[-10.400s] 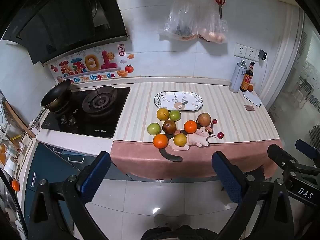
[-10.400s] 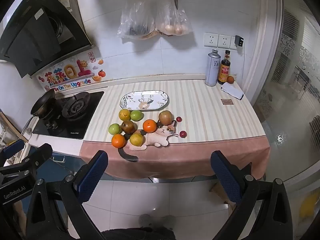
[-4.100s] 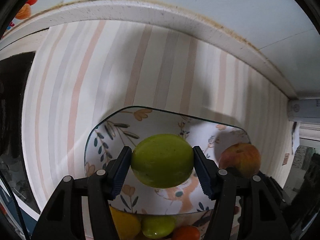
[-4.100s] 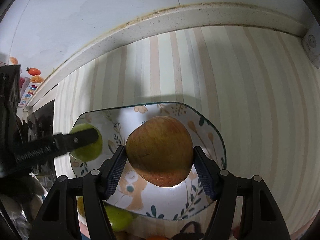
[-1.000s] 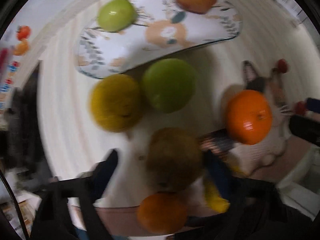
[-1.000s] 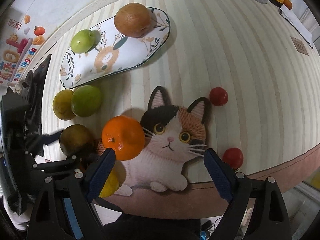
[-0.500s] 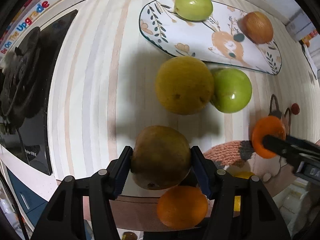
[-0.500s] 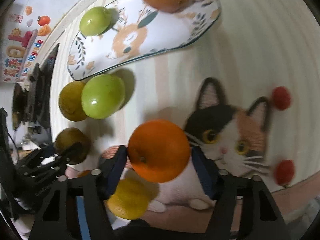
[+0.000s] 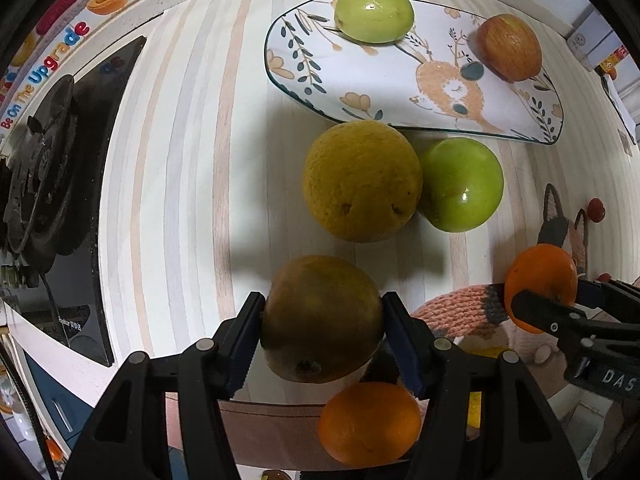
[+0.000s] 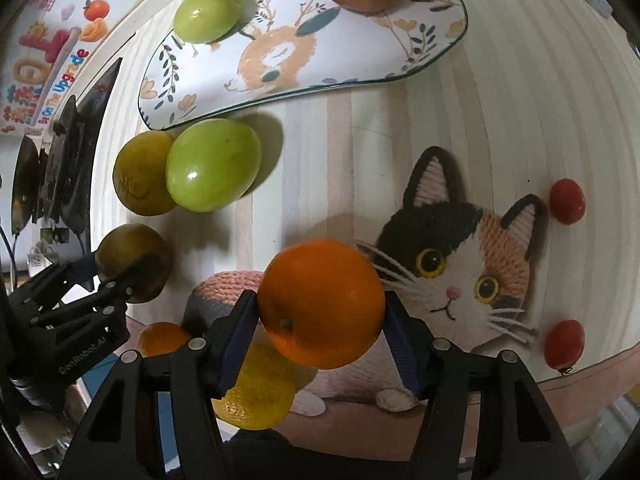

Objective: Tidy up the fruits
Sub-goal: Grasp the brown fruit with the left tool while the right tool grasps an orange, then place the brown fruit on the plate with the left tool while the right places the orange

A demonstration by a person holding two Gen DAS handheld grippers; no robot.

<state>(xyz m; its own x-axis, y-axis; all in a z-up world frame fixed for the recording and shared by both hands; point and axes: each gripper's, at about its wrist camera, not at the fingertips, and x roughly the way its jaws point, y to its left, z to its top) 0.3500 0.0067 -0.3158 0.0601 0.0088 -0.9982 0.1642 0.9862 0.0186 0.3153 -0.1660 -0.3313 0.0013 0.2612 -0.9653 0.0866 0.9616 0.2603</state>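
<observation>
Left wrist view: the left gripper (image 9: pixel 322 338) has its two fingers clamped on a brownish-green round fruit (image 9: pixel 322 318), held above the near edge of the striped counter (image 9: pixel 180 168). Its underside hides part of an orange (image 9: pixel 370 422) lying nearer the camera; the gripper frame cuts off that orange's lower edge. Beyond, a yellow-green citrus (image 9: pixel 360 180) and a green apple (image 9: pixel 460 184) touch each other, just beside the near rim of the patterned plate (image 9: pixel 380 80). On the plate a second green apple (image 9: pixel 374 13) sits far left and a reddish apple (image 9: pixel 509 47) far right, well apart. At the right edge, the right gripper (image 9: pixel 540 304) covers part of the bright orange (image 9: pixel 540 280) it holds.

Right wrist view: the right gripper (image 10: pixel 320 316) squeezes that bright orange (image 10: pixel 322 302) between both fingers, over the knitted cat mat (image 10: pixel 460 264), hiding the mat's middle. A yellow fruit (image 10: pixel 254 396) sits below it, mostly hidden by the fingers. Two small red fruits (image 10: pixel 567 202) lie just right of the mat. The reddish apple is cut off by the frame's top.
</observation>
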